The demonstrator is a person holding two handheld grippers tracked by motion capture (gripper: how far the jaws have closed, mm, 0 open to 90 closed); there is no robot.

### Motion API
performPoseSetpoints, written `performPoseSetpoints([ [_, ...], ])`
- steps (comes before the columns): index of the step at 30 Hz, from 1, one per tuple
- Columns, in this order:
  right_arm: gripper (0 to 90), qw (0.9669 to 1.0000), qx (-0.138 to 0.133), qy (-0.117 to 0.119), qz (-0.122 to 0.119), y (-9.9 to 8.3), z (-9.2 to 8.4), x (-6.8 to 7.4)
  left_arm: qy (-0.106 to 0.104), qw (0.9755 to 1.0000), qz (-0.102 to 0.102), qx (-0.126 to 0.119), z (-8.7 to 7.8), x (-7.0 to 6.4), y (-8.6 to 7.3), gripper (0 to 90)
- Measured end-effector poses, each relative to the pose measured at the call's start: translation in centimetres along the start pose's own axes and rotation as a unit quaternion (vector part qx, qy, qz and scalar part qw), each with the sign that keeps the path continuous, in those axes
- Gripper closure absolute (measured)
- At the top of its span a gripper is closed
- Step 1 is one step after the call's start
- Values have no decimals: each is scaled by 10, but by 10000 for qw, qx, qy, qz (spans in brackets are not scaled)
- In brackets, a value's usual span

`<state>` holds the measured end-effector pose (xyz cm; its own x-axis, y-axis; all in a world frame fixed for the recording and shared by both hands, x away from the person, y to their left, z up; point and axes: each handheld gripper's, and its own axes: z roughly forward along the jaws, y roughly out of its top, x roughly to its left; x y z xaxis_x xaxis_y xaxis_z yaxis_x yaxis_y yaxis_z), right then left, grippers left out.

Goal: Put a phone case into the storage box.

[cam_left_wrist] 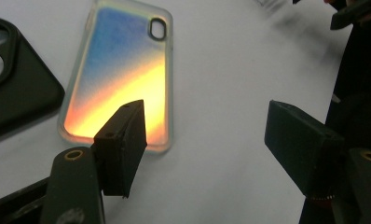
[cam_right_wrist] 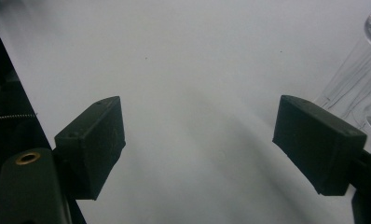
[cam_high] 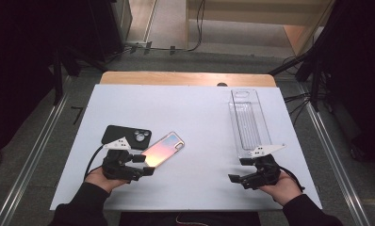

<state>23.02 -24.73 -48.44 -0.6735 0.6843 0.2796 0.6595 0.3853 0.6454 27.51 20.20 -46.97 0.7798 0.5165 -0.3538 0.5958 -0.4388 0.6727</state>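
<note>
We note both claws spread: left gripper (cam_high: pixel 145 165) over the iridescent case (cam_high: pixel 163 149) near the bench's front edge, right gripper (cam_high: pixel 236 179) empty. Risk, we judge: the case's thin, slick edge skids from the jaws.

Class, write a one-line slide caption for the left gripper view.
Open left gripper above an iridescent phone case beside a black case.

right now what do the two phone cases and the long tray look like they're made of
Black phone case: matte, probably silicone or soft plastic; no glare. Iridescent phone case: glossy plastic, with a clear rim and rainbow sheen. Long tray: clear rigid plastic; the table shows through its ribs.
</note>
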Motion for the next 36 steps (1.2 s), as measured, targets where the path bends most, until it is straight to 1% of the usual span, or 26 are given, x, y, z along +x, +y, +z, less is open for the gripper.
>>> performPoseSetpoints([
  [3,147,10000,-5,-6,15,0,-1,0,18,10000,-5,98,0,0,-4,296],
  [7,147,10000,13,9,19,0,0,0,20,10000,-44,-16,0,0,-1,296],
  [8,147,10000,20,4,18,0,0,0,17,10000,-10,-19,-1,0,0,296],
  [10,147,10000,21,-5,50,-1,0,0,-2,9999,-111,-39,-1,0,4,294],
  [11,147,10000,28,3,53,-1,0,0,-2,9999,-111,-39,-1,0,4,294],
  [12,147,10000,18,5,50,-1,0,0,-63,9998,-163,-88,-2,0,10,294],
  [14,147,10000,28,4,54,-1,0,0,-59,9998,-158,-94,-1,1,13,277],
  [15,147,10000,34,17,36,-1,1,0,-92,9999,-78,-39,2,1,18,239],
  [17,147,10000,47,22,45,-1,1,1,-121,9999,-34,-68,5,1,22,239],
  [19,147,10000,49,24,40,-1,1,1,-146,9999,-30,-68,7,2,24,239],
  [20,147,10000,54,26,41,-1,1,1,-150,9998,-38,-96,10,4,28,238],
  [22,147,10000,61,23,44,-1,1,1,-44,10000,40,-46,13,4,32,237],
  [25,147,10000,63,23,40,-1,1,1,-4,10000,69,-33,14,5,35,219],
  [28,147,10000,75,25,18,-1,1,1,43,9999,78,-74,16,7,40,218],
  [31,147,10000,78,30,15,-1,1,1,117,9999,58,-19,19,12,47,218],
  [32,147,10000,76,30,10,-1,1,1,171,9997,154,-30,21,13,52,218],
  [35,147,10000,79,26,10,-1,1,1,149,9998,109,-31,23,15,57,218],
  [36,147,10000,84,29,1,-1,1,1,201,9997,128,-44,26,18,62,218],
])
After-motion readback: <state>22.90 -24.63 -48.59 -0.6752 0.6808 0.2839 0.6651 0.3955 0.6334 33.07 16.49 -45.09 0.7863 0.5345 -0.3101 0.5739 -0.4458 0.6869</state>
